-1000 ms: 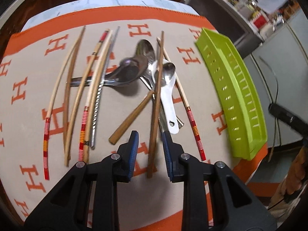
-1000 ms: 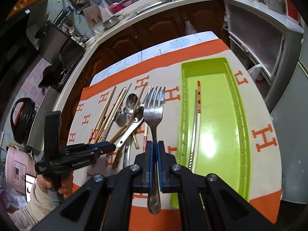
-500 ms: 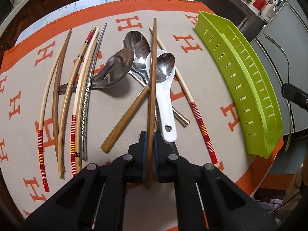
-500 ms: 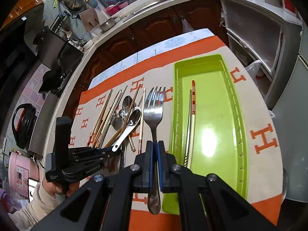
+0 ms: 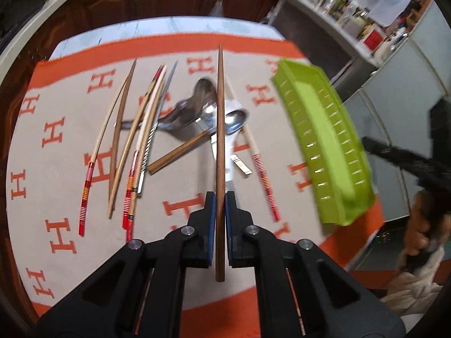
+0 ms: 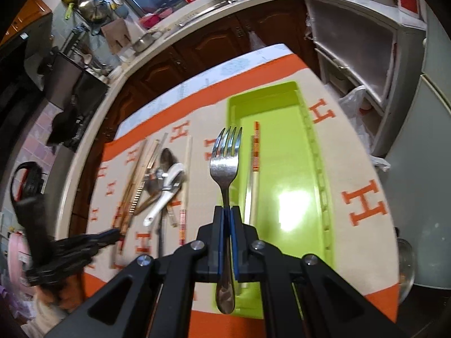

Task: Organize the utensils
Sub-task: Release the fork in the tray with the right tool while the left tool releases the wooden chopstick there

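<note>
My left gripper point(image 5: 220, 200) is shut on a dark wooden chopstick point(image 5: 220, 129), lifted above the utensil pile and pointing away. Under it lie metal spoons point(image 5: 197, 107), a white ceramic spoon point(image 5: 232, 140), a second dark chopstick point(image 5: 180, 152) and several pale chopsticks with red bands point(image 5: 132, 140). My right gripper point(image 6: 227, 214) is shut on a steel fork point(image 6: 226, 157), tines forward, over the left rim of the green tray point(image 6: 310, 169). Two chopsticks point(image 6: 253, 169) lie inside the tray. The same tray point(image 5: 324, 140) shows to the right in the left wrist view.
An orange and beige cloth with H marks point(image 5: 62, 169) covers the table. Dark cabinets and a crowded counter point(image 6: 197, 14) run behind it. The other gripper and the hand holding it point(image 6: 56, 248) show low at the left in the right wrist view; a fridge point(image 6: 422, 140) stands right.
My left gripper closed on the dark chopstick and has lifted it off the pile. The right gripper has carried the fork rightward and closer to the green tray.
</note>
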